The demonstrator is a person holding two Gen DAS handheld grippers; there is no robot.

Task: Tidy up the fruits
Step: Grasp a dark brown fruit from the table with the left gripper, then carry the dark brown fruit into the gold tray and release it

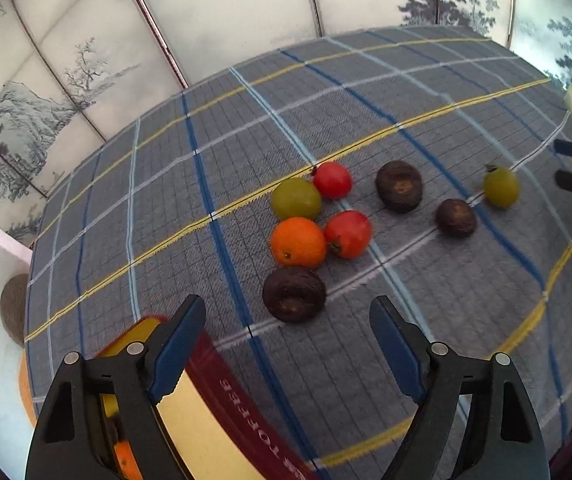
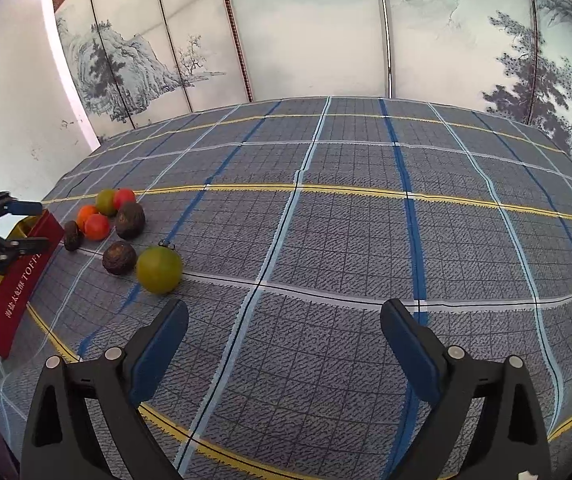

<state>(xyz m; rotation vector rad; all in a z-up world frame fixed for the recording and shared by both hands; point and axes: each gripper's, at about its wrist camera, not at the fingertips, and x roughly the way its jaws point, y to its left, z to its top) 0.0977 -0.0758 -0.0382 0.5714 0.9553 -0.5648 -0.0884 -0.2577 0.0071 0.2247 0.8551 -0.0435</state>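
Hovering over the plaid-covered table (image 1: 366, 92), both claws hold nothing. The left claw (image 1: 286, 344) is spread above the bare cloth, just short of a dark brown fruit (image 1: 294, 294), and partly above a red box (image 1: 229, 396) with a gold inside that sits near the table's left edge; something orange shows inside it, too hidden to name. The right claw (image 2: 283, 340) is spread too, above bare cloth, with a green fruit (image 2: 159, 269) just ahead to its left.

The fruits lie loose on the left part of the table, beside the box. They look small, round and light, so they would likely roll at a nudge on this cloth. The two red ones (image 1: 348, 234) (image 1: 332, 180) are glossy, probably thin-skinned and easy to bruise, so a soft squeeze across the widest part seems wise. The orange one (image 1: 298, 242) looks firmer, with a dimpled rind. The three brown ones are dull and wrinkled, likely less slippery.

A tight cluster of green (image 1: 296, 199), red and orange fruit touches one another, which leaves little room for a finger between them. The brown one nearest the left claw stands slightly apart and looks easiest to take.
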